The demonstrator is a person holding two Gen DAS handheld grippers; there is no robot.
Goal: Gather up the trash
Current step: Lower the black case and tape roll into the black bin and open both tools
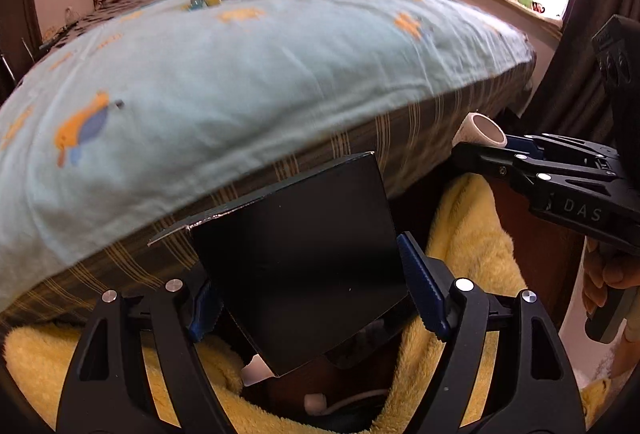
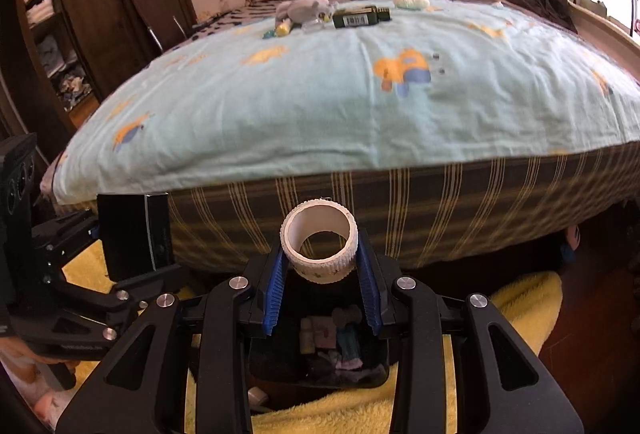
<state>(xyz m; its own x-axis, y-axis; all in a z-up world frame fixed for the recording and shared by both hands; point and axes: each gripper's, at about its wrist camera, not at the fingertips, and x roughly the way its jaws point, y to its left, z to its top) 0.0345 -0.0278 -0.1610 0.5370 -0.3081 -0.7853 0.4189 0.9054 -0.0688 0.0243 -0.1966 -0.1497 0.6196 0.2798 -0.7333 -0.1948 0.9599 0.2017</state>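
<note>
The right tool (image 2: 322, 286) clamps a white tape roll (image 2: 319, 248) before the bed (image 2: 360, 106); the left tool (image 2: 100, 234) grips a black box (image 2: 134, 234).

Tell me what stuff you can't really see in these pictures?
- Bin contents, right wrist view: the right tongs and white tape roll cover most of it.
- Bin, left wrist view: the black box in the left tongs hides it.
- Small things beside the green bottle on the bed: too far and blurred to name.
- Under the bed, right wrist view: too dark.
</note>
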